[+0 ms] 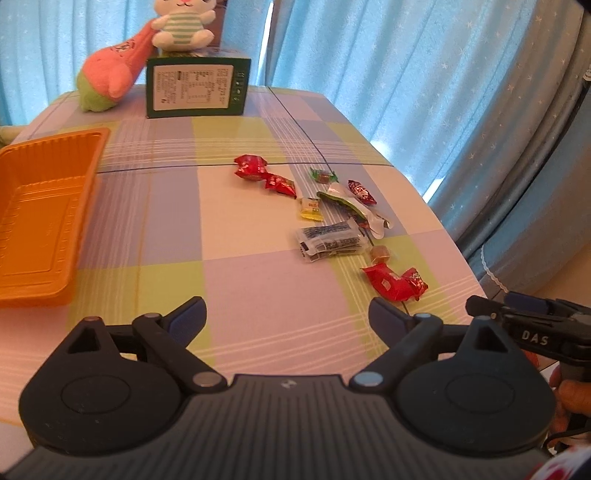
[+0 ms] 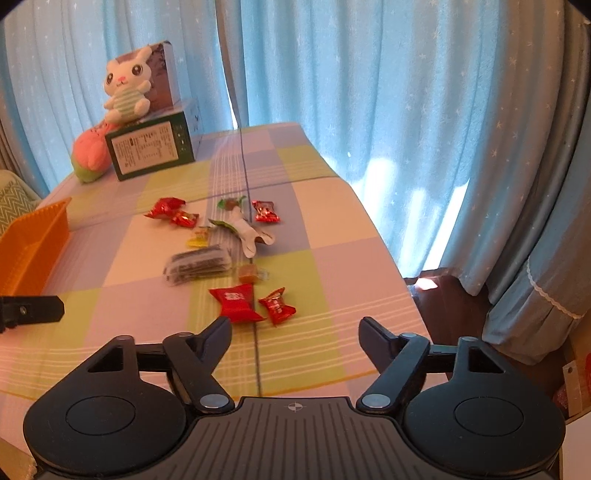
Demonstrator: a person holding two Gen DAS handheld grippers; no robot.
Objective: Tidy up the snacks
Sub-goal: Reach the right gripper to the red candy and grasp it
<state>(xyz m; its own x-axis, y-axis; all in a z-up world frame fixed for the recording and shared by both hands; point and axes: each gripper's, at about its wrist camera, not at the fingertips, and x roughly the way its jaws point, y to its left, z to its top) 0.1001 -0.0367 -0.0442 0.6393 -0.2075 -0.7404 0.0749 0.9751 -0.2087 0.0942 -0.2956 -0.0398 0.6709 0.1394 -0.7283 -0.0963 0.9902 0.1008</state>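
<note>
Several wrapped snacks lie scattered on the checked tablecloth: red candies [image 1: 393, 282] [image 2: 236, 301], a clear packet of dark biscuits [image 1: 330, 240] [image 2: 199, 264], a yellow candy [image 1: 310, 208], a green and white wrapper [image 1: 351, 203] [image 2: 243, 230]. An empty orange tray [image 1: 44, 210] [image 2: 33, 243] sits at the left. My left gripper [image 1: 287, 319] is open and empty above the near table. My right gripper [image 2: 295, 338] is open and empty just short of the nearest red candies; it also shows in the left wrist view [image 1: 517, 314].
A green box [image 1: 197, 86] [image 2: 149, 149] with a white plush rabbit [image 1: 183, 26] [image 2: 127, 90] on it and a pink plush [image 1: 110, 74] stand at the far end. Blue curtains [image 2: 369, 92] hang behind and right. The table edge [image 2: 388, 251] runs along the right.
</note>
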